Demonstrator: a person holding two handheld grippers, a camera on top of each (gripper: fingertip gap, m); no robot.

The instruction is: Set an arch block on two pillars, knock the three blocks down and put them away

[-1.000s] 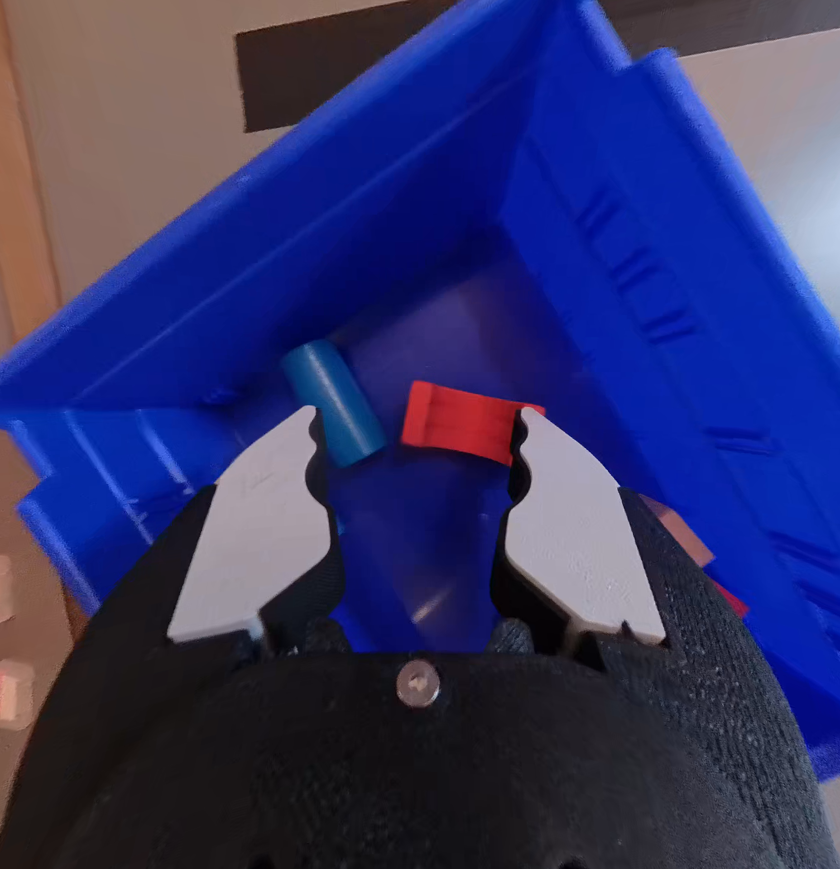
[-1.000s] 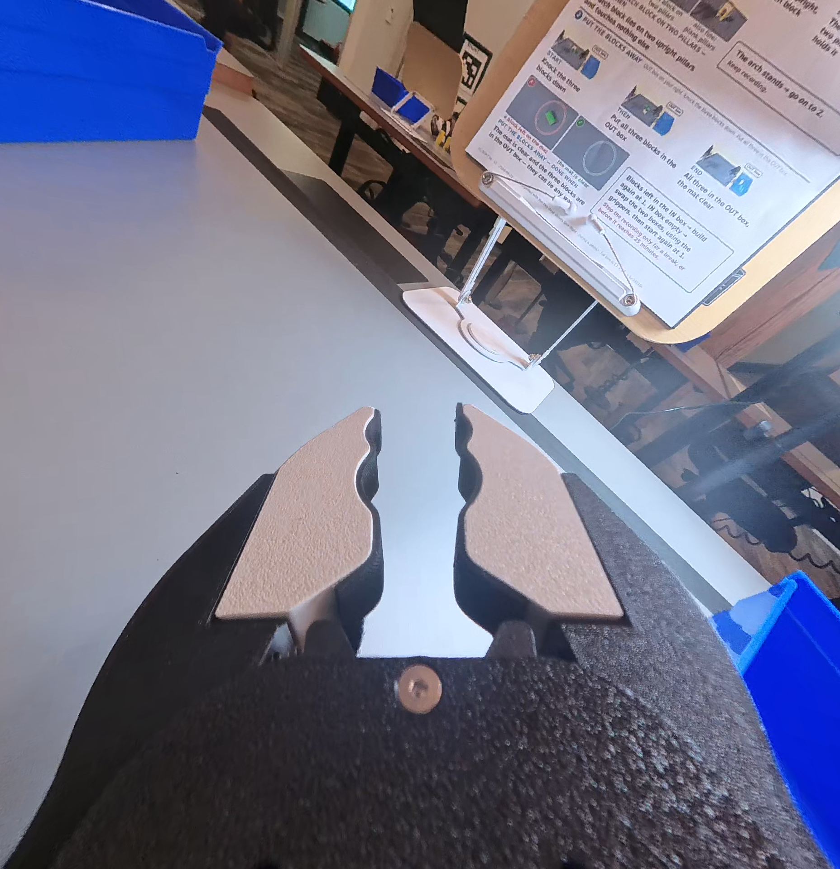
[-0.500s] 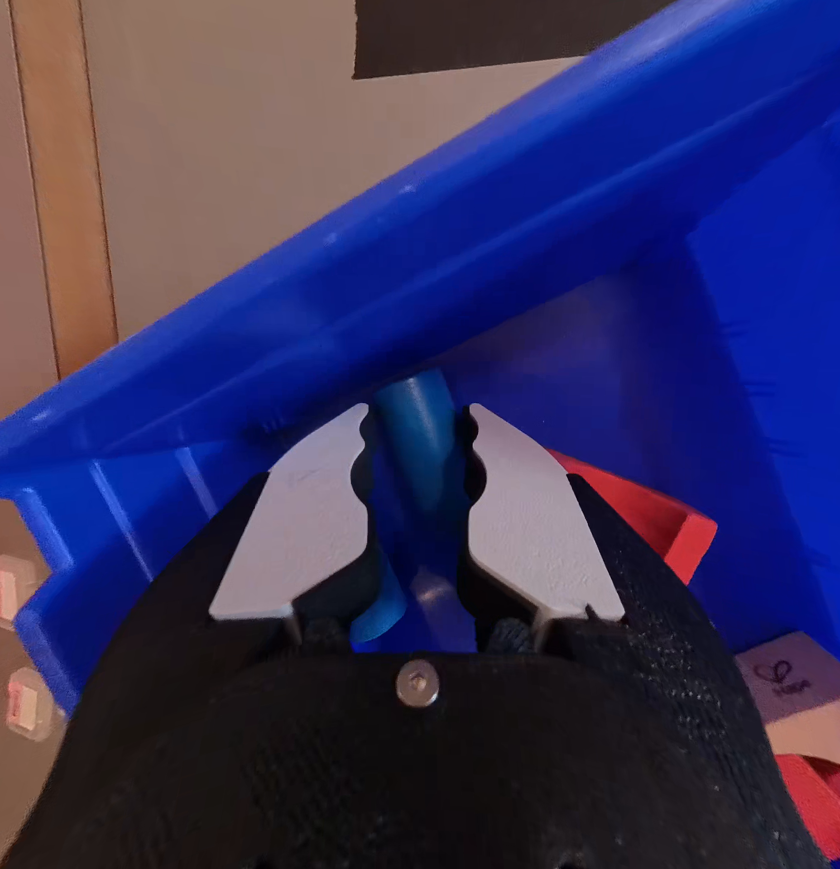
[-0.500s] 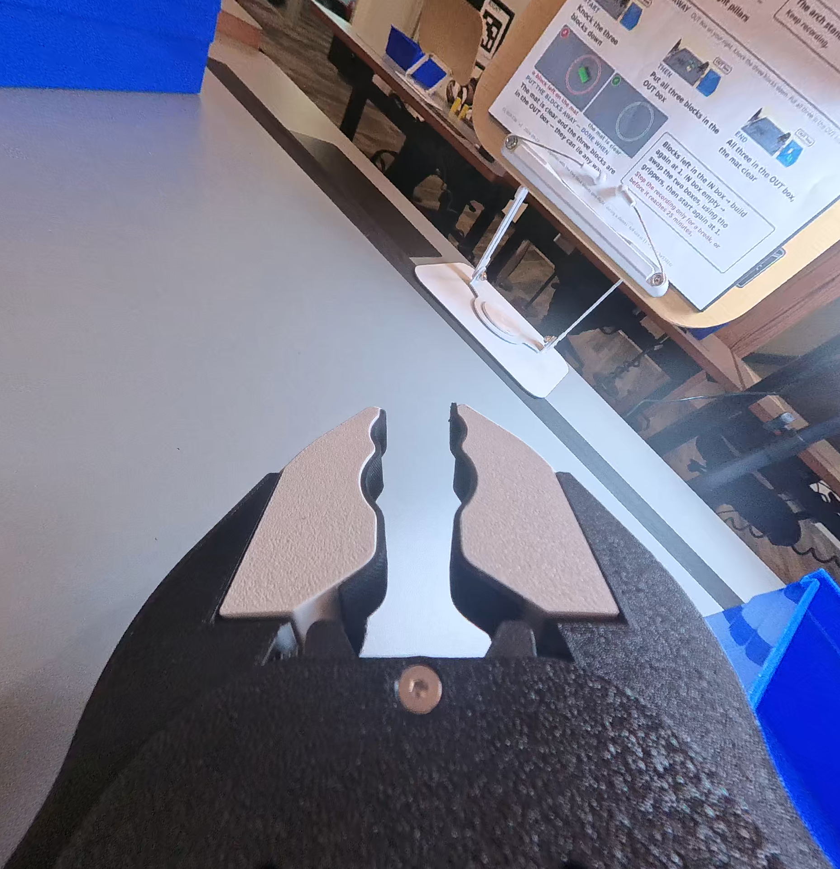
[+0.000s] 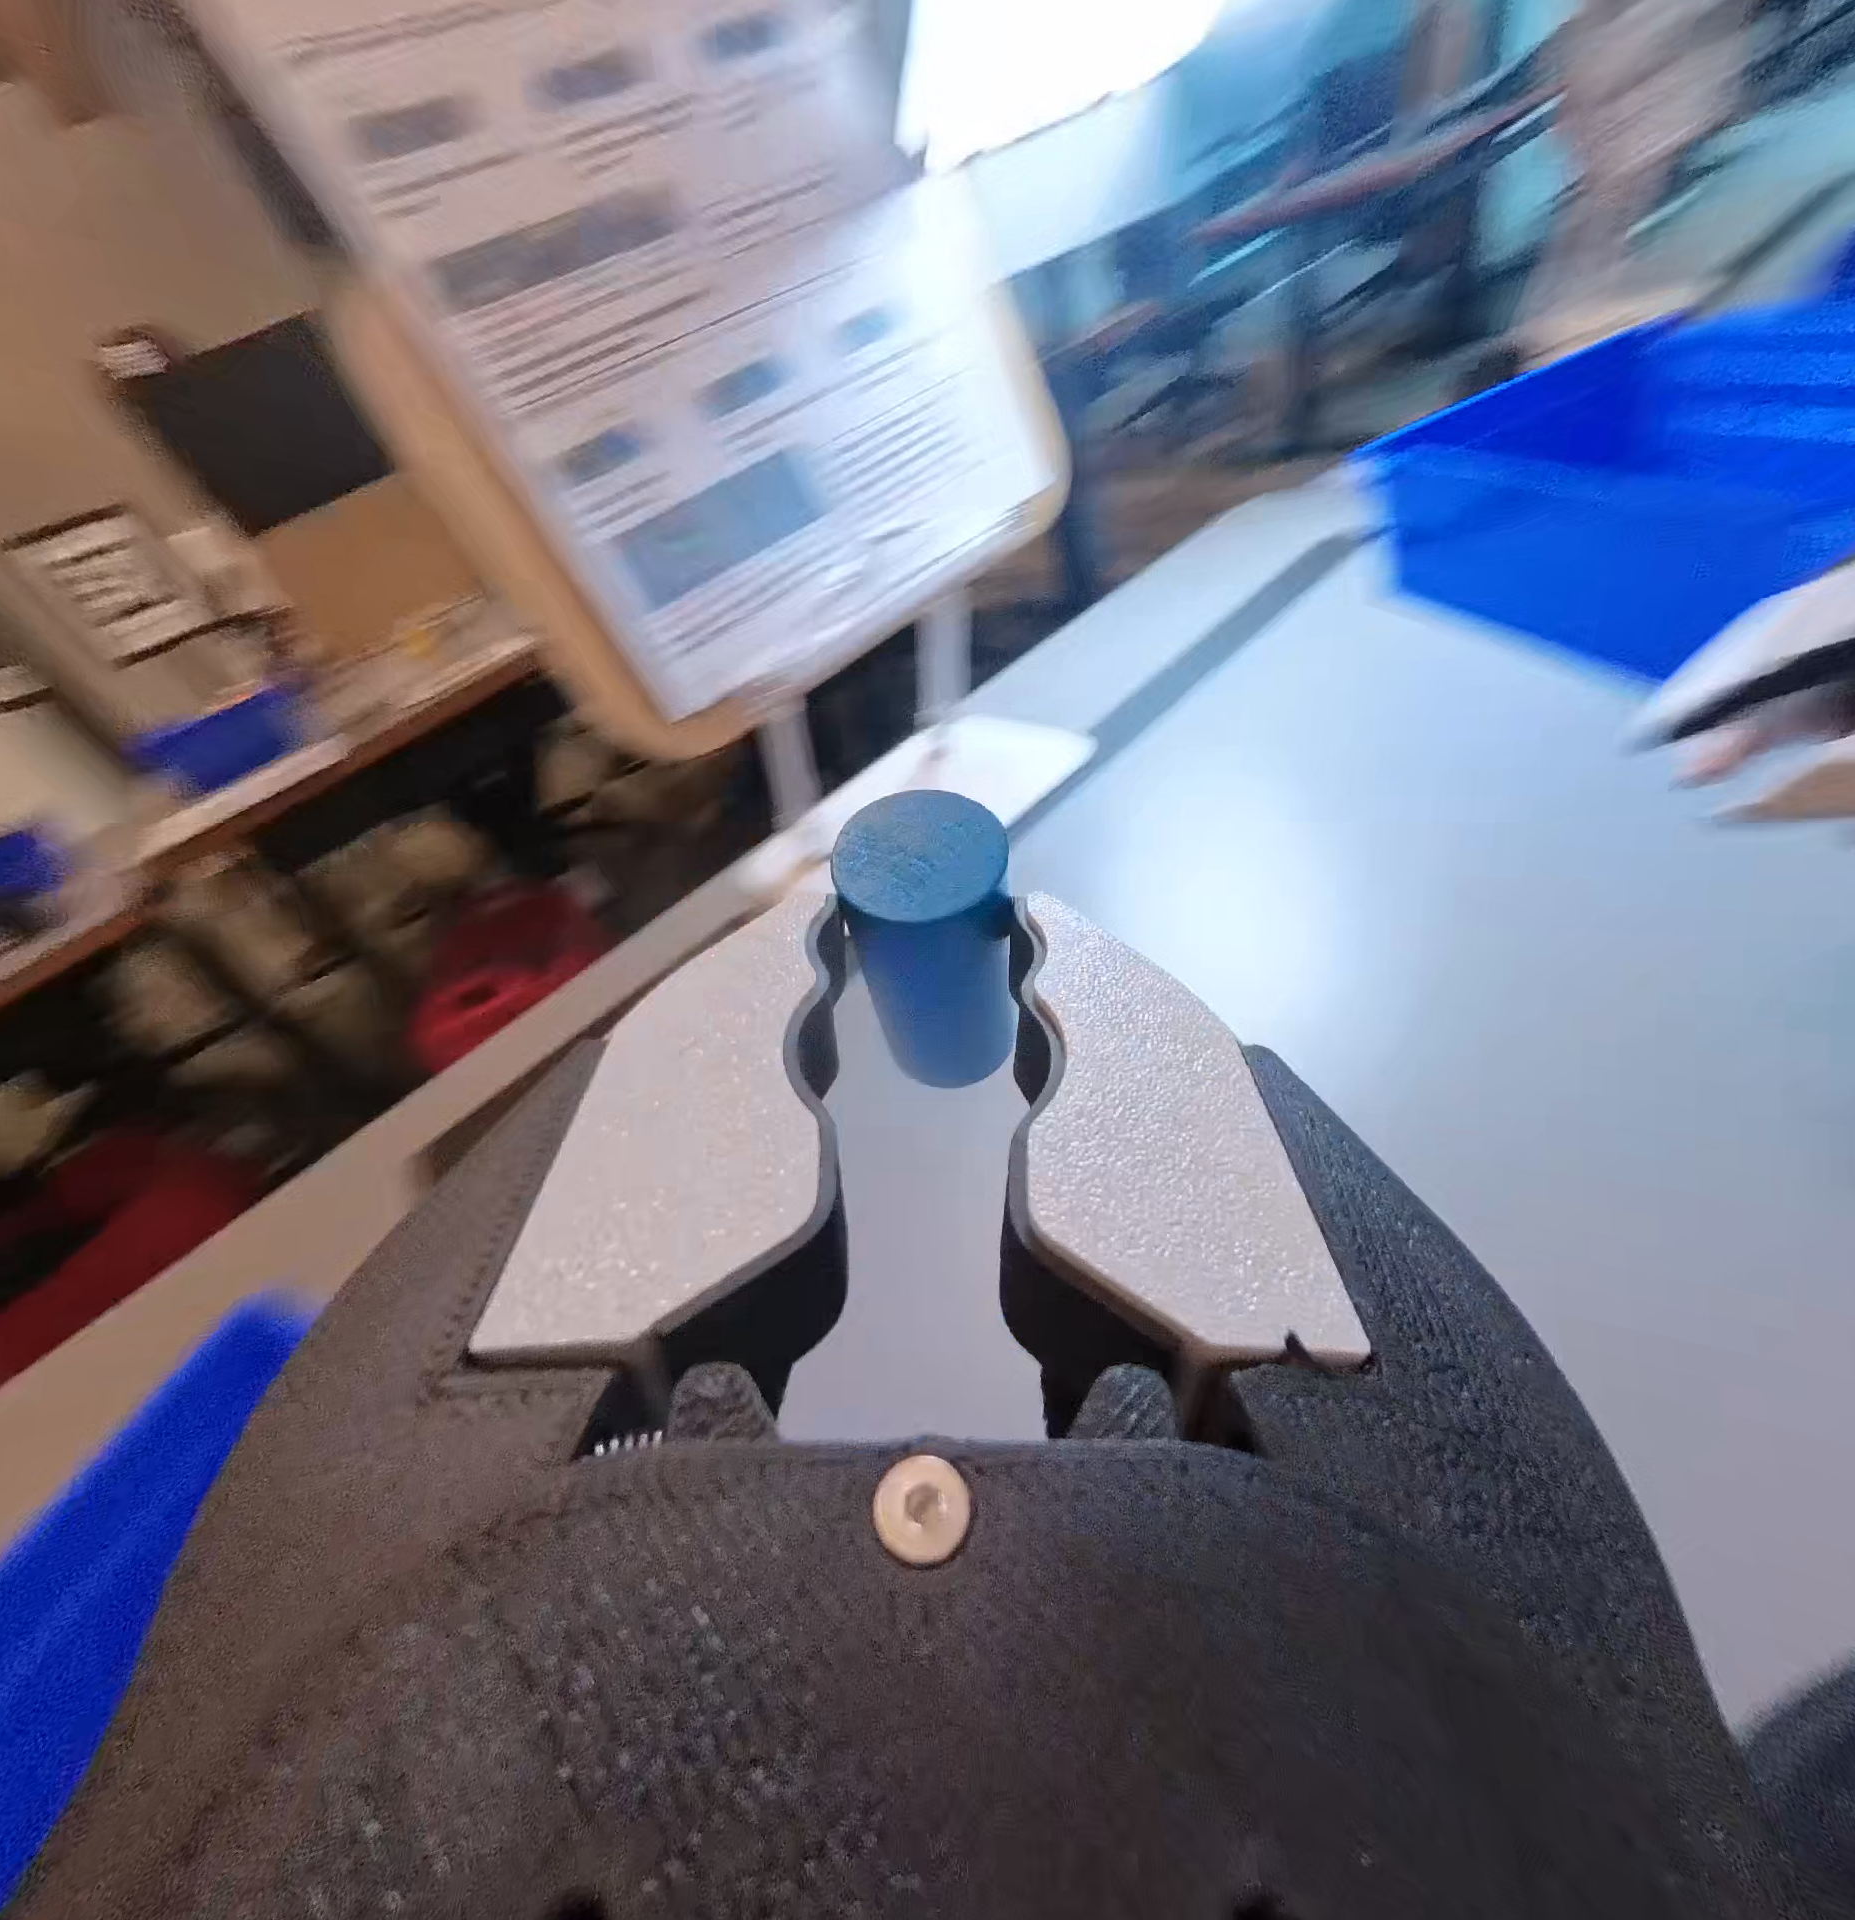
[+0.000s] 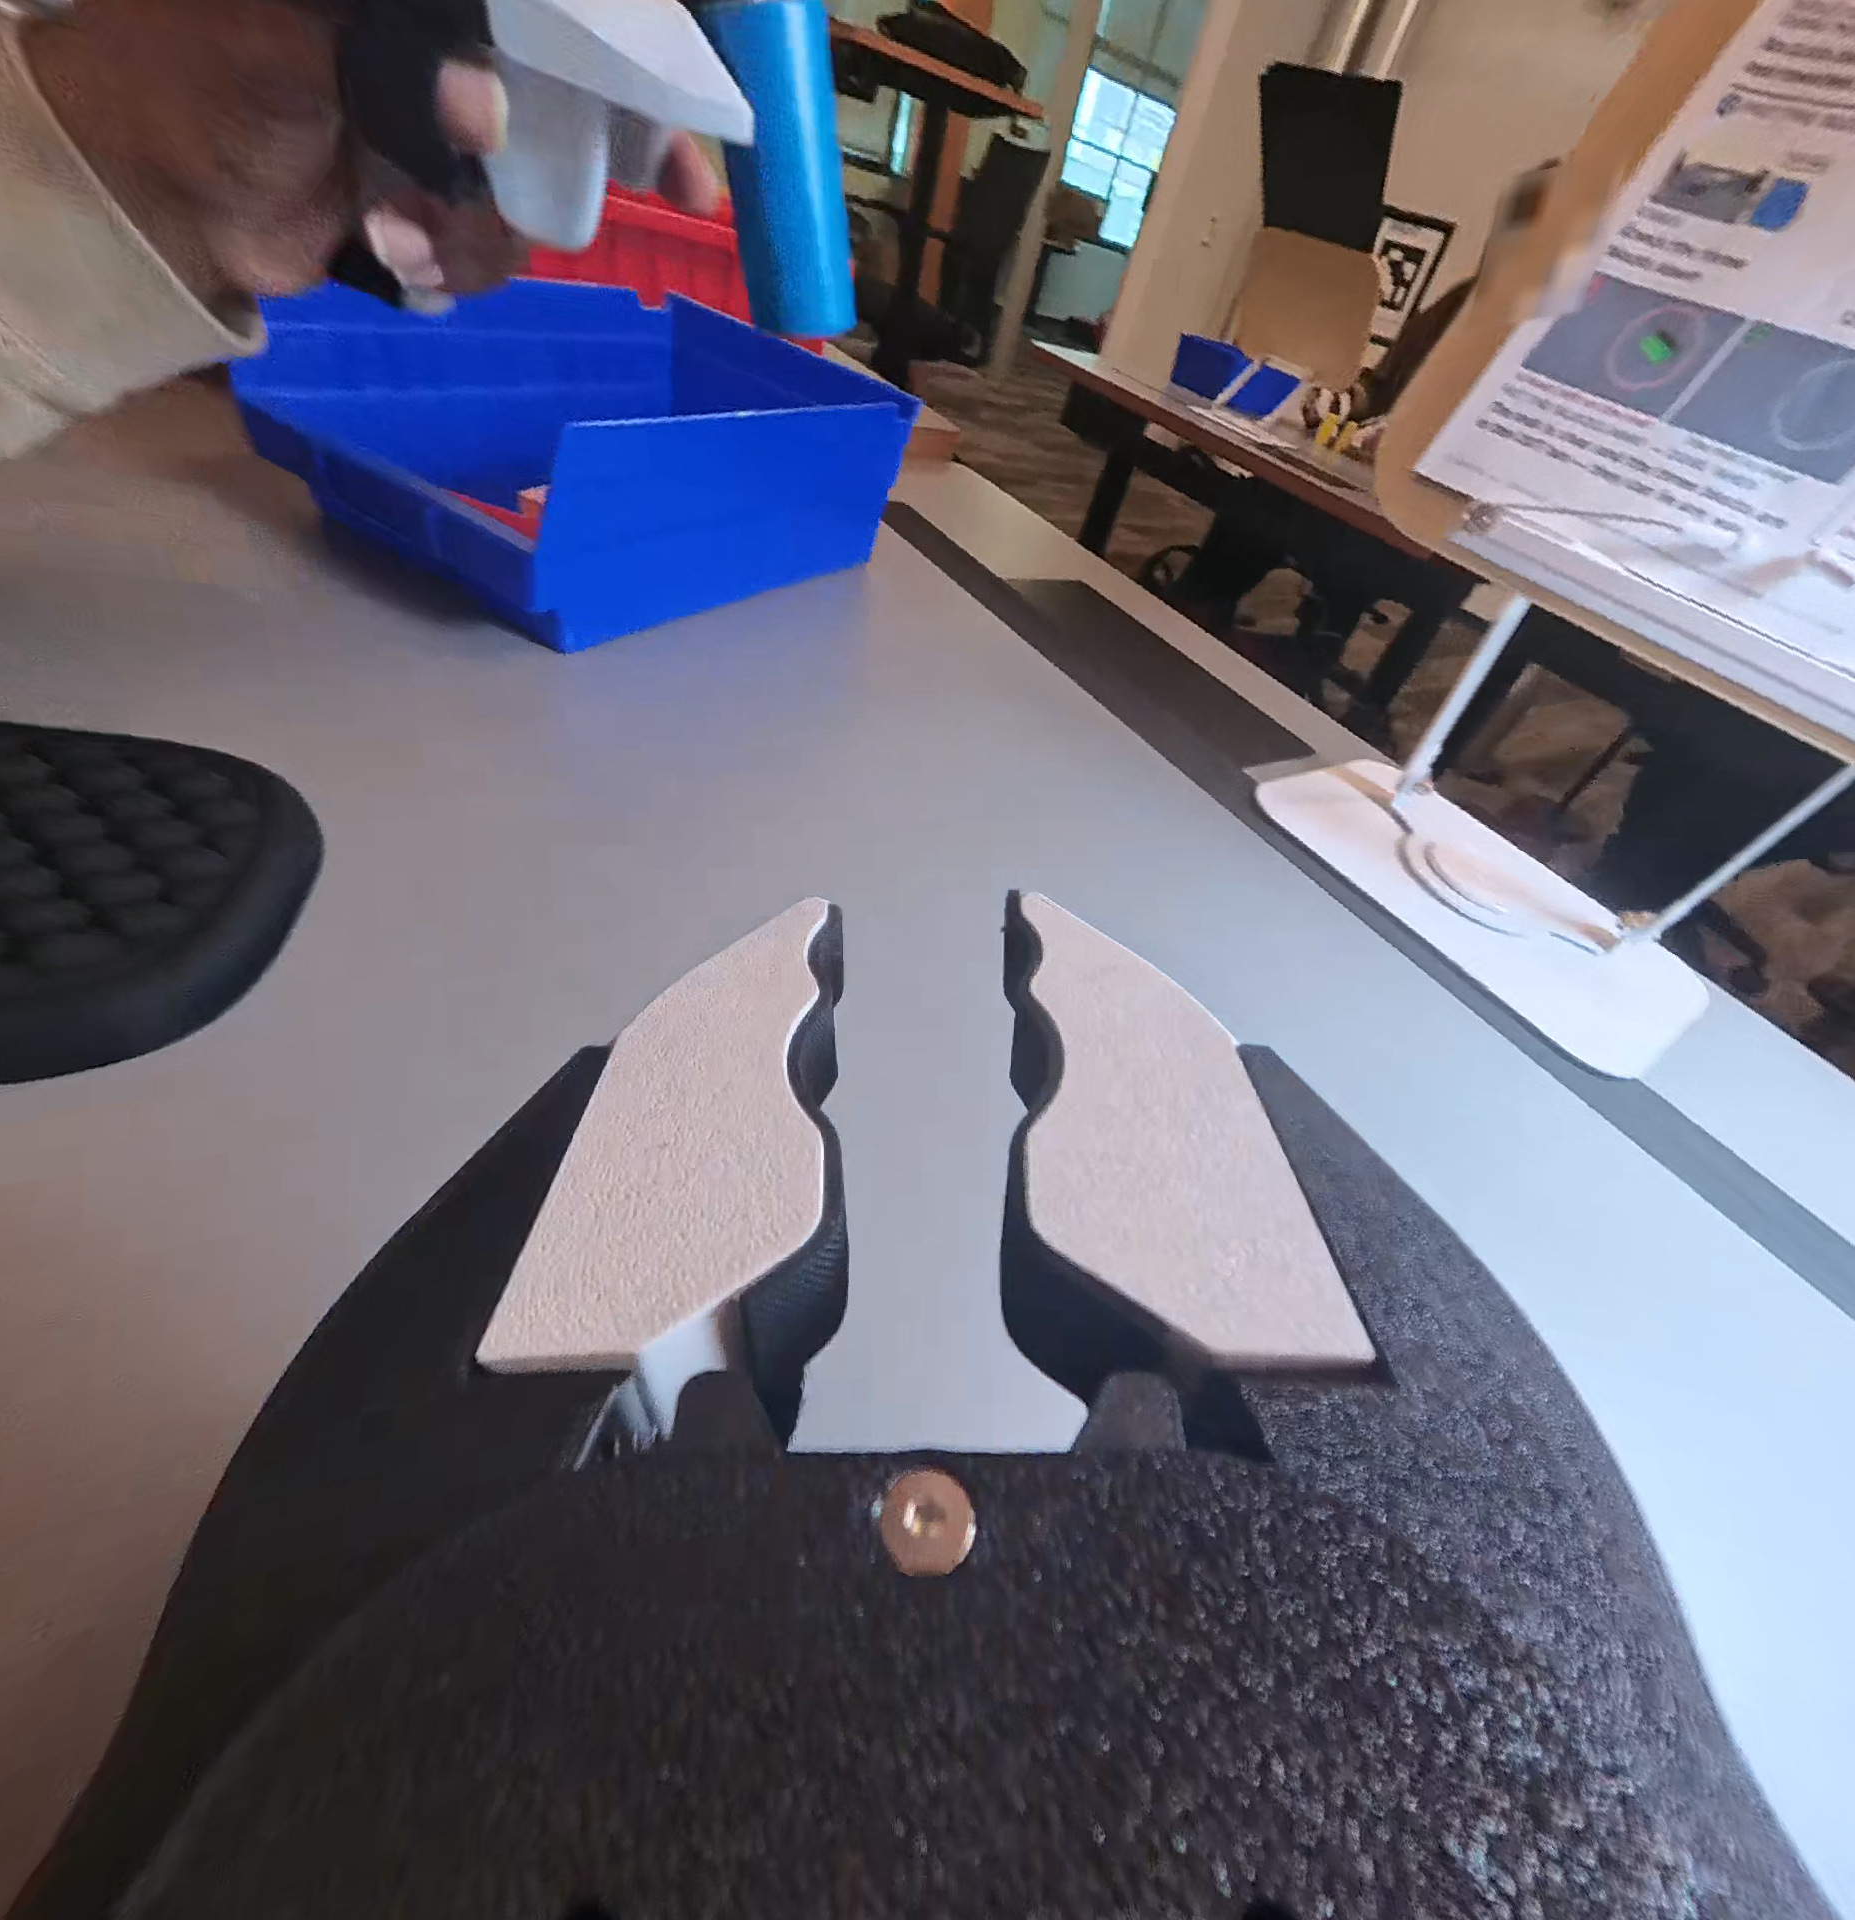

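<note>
My left gripper is shut on a blue cylinder pillar and holds it upright in the air above the grey table. The right wrist view shows this gripper at the top left, in a person's hand, with the pillar hanging above a blue bin. A red block lies inside that bin. My right gripper is open and empty, low over the table. It also shows blurred at the right edge of the left wrist view.
A black honeycomb mat lies on the table at the left. An instruction board on a white stand sits at the table's right edge. A red bin stands behind the blue one. A second blue bin is far right. The grippers' ends are close to 25 cm from one another.
My left gripper shut on the blue pillar inside the bin, lifted it out and swung up towards the table. My right gripper turned left, still open and empty.
</note>
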